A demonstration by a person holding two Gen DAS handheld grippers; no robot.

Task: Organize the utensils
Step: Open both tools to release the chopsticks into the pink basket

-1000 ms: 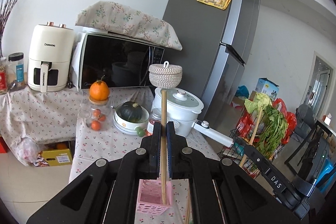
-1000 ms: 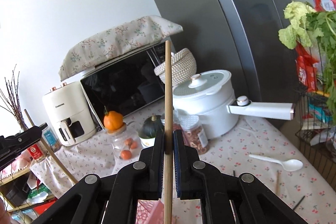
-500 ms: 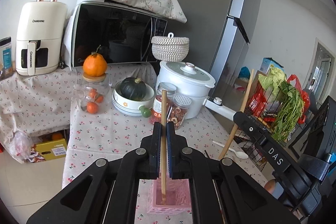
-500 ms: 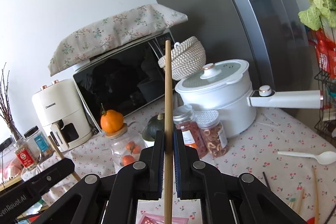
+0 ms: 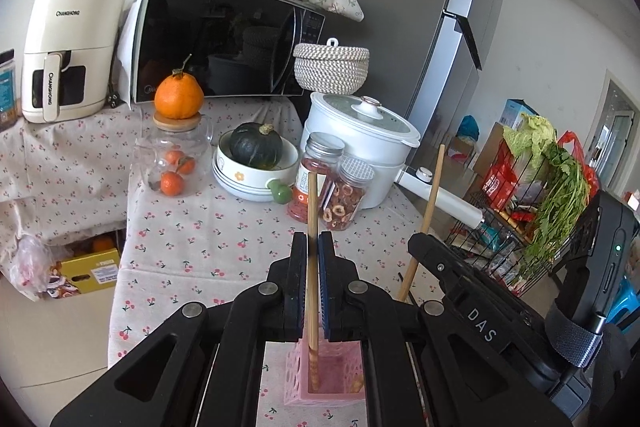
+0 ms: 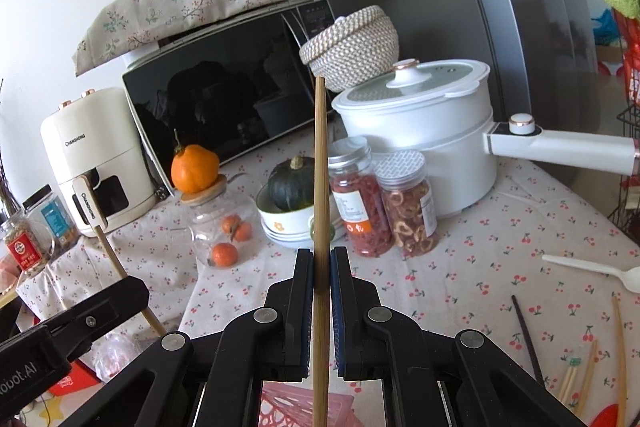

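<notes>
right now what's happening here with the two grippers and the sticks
A person is sorting utensils with two handheld grippers. The left gripper is shut on a wooden chopstick whose lower end is inside the pink holder. The right gripper is shut on a second chopstick, held upright above the holder's pink rim. More chopsticks and a white spoon lie on the cherry-print tablecloth.

Lighting: bright, even daylight in both views; shadows soft and faint on the table (image 5: pixel 208 239).
Glare: pale sheen on the refrigerator (image 6: pixel 532 27); room reflections in the dark microwave door (image 5: pixel 216 39).
Distortion: strong fisheye bending, black vignette at corners.
Focus: sharp mid-frame, slightly soft at edges.
</notes>
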